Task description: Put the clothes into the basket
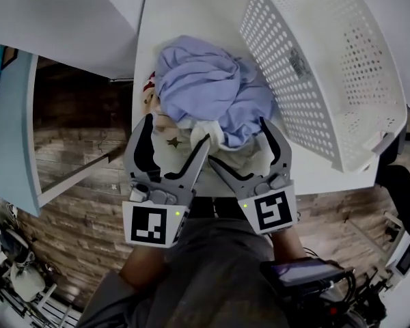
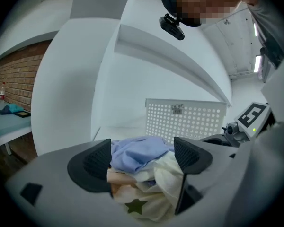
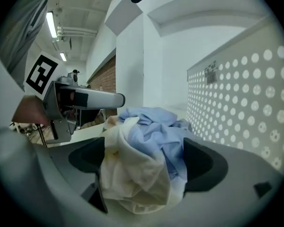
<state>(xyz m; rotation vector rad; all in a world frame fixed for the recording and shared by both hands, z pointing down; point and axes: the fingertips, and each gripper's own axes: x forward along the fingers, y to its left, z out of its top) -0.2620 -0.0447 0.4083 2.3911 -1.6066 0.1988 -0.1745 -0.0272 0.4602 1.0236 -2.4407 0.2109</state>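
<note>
A crumpled pale blue garment [image 1: 208, 87] lies on a cream garment with a dark star [image 1: 172, 144] at the near edge of the white table [image 1: 191, 12]. The white perforated basket [image 1: 328, 67] stands tilted just to their right. My left gripper [image 1: 176, 130] stands open around the cream cloth at the pile's near left. My right gripper [image 1: 237, 141] is open around the pile's near right. In the left gripper view the blue garment [image 2: 135, 152] and the star cloth [image 2: 146, 197] fill the gap. In the right gripper view cream cloth [image 3: 132, 174] and blue cloth [image 3: 156, 131] sit between the jaws.
The basket's holed wall [image 3: 246, 108] rises close on the right of the pile. A second white tabletop [image 1: 55, 19] lies at the far left, a pale blue surface [image 1: 10, 128] beside it, and wooden floor [image 1: 75, 128] shows below.
</note>
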